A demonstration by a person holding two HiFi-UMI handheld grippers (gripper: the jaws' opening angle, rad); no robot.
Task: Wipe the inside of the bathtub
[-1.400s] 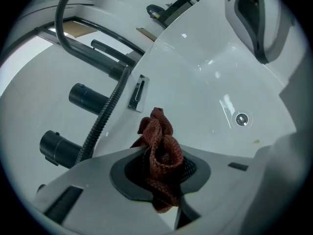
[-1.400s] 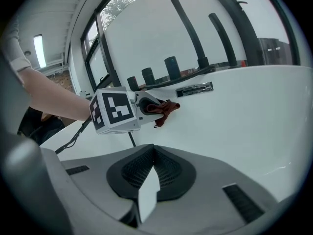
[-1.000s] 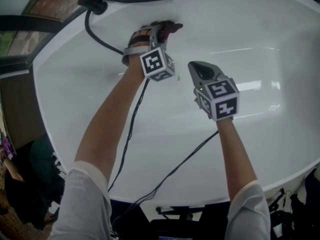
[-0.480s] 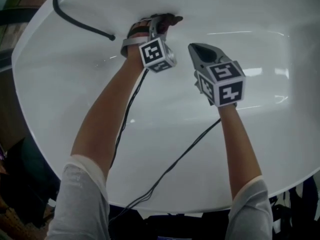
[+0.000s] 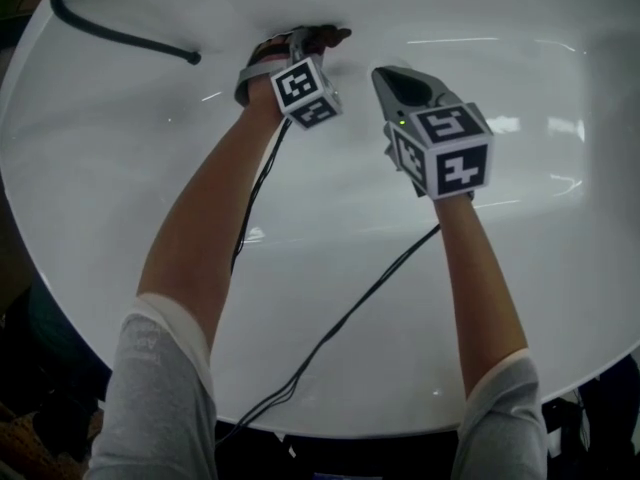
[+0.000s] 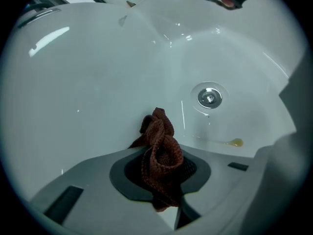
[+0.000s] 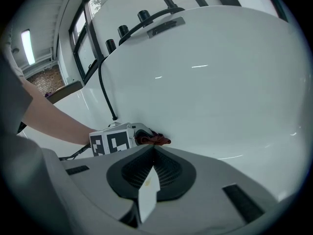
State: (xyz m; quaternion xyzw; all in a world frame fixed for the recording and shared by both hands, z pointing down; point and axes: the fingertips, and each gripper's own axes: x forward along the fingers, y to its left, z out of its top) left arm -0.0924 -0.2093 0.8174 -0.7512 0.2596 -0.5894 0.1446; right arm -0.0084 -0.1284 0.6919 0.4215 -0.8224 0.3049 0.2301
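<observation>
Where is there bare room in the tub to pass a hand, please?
Bare: the broad wall right of the right gripper, which pinches a white slip, and the near slope from cables to rim. Crowded: around the left gripper, its cloth and the hose.

the white, glossy bathtub (image 5: 150, 218) fills the frame, its round chrome drain (image 6: 210, 97) right of centre in the left gripper view. a crumpled dark reddish-brown cloth (image 6: 157, 146) sits pinched in the left gripper (image 6: 164, 190), its tip against the tub wall.
</observation>
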